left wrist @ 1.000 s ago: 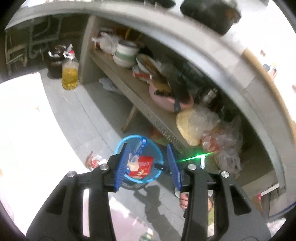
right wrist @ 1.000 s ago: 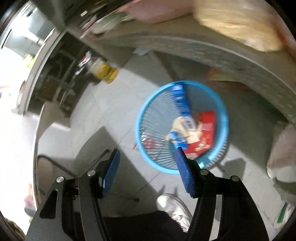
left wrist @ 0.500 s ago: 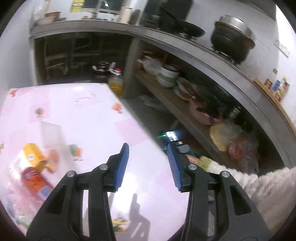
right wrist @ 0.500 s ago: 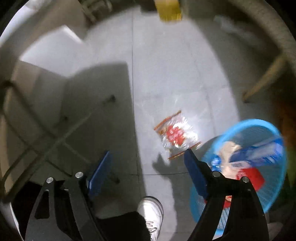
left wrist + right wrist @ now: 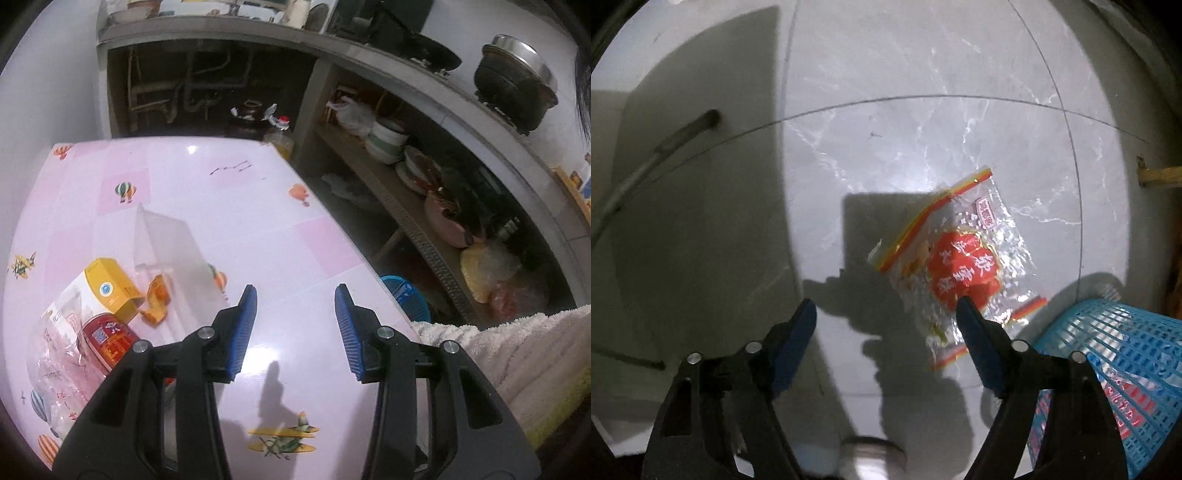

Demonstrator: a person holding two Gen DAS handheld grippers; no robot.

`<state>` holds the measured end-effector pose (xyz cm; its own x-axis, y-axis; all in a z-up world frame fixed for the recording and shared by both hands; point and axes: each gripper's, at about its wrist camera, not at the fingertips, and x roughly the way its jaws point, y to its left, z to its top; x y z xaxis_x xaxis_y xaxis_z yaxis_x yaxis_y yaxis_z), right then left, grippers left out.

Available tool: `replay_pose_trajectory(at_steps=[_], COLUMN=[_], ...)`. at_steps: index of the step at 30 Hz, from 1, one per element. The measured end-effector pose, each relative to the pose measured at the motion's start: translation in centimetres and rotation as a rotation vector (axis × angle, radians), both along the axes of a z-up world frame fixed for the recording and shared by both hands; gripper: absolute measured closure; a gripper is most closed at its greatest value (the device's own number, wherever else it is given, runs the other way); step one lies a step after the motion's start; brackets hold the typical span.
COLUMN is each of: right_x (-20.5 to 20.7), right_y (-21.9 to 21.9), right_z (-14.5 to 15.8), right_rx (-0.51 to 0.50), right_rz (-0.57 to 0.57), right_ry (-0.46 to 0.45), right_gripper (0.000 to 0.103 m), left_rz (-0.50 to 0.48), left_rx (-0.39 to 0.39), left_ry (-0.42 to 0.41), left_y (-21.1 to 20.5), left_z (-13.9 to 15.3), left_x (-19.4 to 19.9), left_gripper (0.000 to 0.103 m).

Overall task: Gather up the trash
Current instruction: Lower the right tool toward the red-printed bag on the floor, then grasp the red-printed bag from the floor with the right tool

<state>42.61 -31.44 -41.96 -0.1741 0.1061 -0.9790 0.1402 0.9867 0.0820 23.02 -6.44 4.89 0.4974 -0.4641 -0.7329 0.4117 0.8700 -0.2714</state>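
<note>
Trash for this task lies in two places. On the floor [image 5: 923,110], a clear plastic bag with a red label [image 5: 960,273] lies flat, just beside the blue mesh basket [image 5: 1108,354], which stands at the right and already holds wrappers. On the pink table [image 5: 258,221], at its left near corner, sit a yellow carton [image 5: 109,290], an orange scrap [image 5: 157,301] and a crumpled clear bag with a red label [image 5: 74,354]; a clear plastic sheet [image 5: 166,247] lies just beyond them. The right tongs [image 5: 886,325] point almost straight down over the floor with the jaws standing wide apart; these jaws have just been narrowing slightly, and nothing is between them. Their right finger [image 5: 975,339] overlaps the near edge of the floor bag in this view, but whether it touches the bag cannot be told. The left tongs [image 5: 293,332] hang over the bare middle of the table, jaws partly open and empty, well apart from the trash at the left corner. The step in hand appears to be the pickup of the floor bag with the right tongs. The next move calls for shifting those tongs right and far so that the bag sits between the jaws, lowering to the floor, and closing on a raised fold, since flat film offers little to grip. Transfer to the basket beside it would follow. A pale fleece sleeve [image 5: 498,350] shows at the right of the left view.
</note>
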Motion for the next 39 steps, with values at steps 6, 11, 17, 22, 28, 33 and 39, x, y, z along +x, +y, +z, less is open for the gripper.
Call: replay_pose_trajectory(at_steps=[6,11,17,22,28,33,39], right_x=[-0.1,-0.5,-0.6,-1.0,-3.8,-11.2,-20.8], right_y=[0.1,-0.8,-1.4,-3.1,-8.7,-13.4,-15.9], right_z=[-1.6,-2.0,-0.3,4.4,17.4,30.5,41.1], right_rx=[-0.059,-0.059,-0.065,-0.007,0.126,0.149,-0.096], right_rz=[-0.003,-0.038,-0.053,-0.113,-0.280,-0.372,-0.360], right_ry=[0.014,0.026,-0.047,-0.156,-0.415,-0.649,-0.776], right_gripper=[0.055,0.085,0.099,0.101,0.101,0.101,0.101], left_rz=[0.025,0.029,0.031,0.026,0.007,-0.004,-0.002], left_rx=[0.011,0.015,0.007,-0.006,-0.030,-0.068,-0.106], left_ry=[0.030,0.038,0.036,0.026,-0.020,-0.047,-0.077], left_y=[0.7,0.7,0.6,0.4,0.1,0.0,0.2], left_z=[-1.2,-1.4,-1.3,-0.7,0.7,1.7,2.7], left_x=[0.9,1.2,1.2,1.0,0.1,-0.6,-1.6], left_gripper=[0.062,0.062,0.064,0.067,0.069,0.070,0.070])
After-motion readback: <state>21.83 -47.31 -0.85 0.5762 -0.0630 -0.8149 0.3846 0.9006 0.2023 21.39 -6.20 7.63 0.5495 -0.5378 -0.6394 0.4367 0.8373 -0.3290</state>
